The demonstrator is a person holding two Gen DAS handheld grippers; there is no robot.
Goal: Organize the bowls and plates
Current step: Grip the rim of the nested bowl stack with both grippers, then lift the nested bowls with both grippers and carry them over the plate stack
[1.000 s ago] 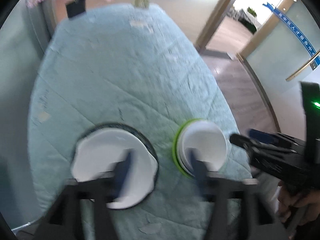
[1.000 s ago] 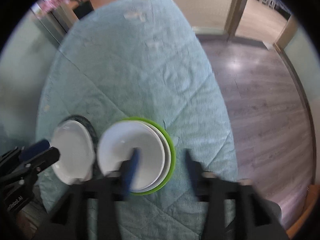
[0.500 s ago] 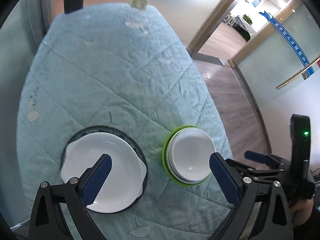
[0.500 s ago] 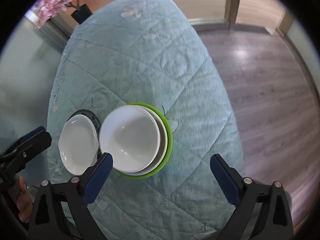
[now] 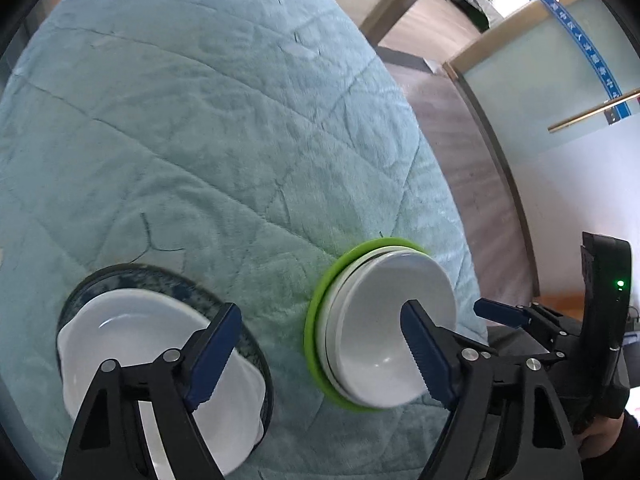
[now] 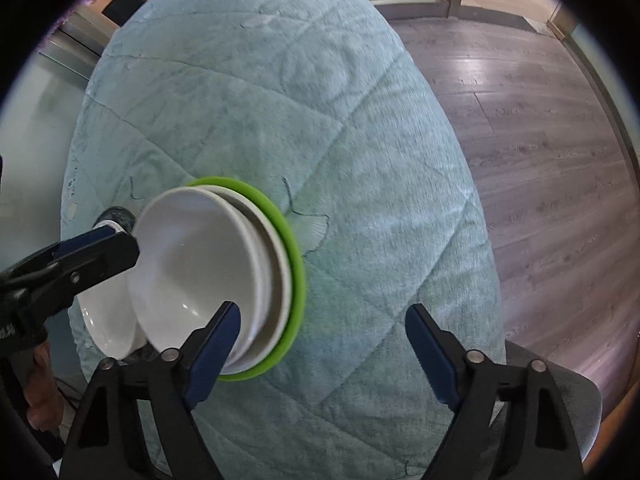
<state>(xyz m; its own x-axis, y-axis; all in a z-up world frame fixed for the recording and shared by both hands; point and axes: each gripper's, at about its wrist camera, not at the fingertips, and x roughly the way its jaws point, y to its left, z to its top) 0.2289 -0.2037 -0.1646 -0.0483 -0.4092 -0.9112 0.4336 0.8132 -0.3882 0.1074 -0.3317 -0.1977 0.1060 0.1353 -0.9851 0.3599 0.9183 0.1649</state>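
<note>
Here, a long bench (image 5: 224, 128) under a quilted pale teal cloth (image 6: 320, 128) fills the view. From left: a white dish (image 5: 132, 344) on a dark plate (image 5: 160, 276), then a white bowl (image 5: 384, 312) stacked on white and green plates (image 5: 320, 300). Both grippers, left (image 5: 320, 352) and right (image 6: 320, 352), hover open near the bench's near edge. Wood floor (image 6: 540, 140) and a glass partition (image 5: 552, 60) lie right.

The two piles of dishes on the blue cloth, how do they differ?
The left pile is one white dish with a wavy, uneven rim resting on a dark plate. The right pile is round white bowls nested on a bright green plate, so it stands taller. Both rest on the blue cloth, white dishes on top, with neither one gripped.
</note>
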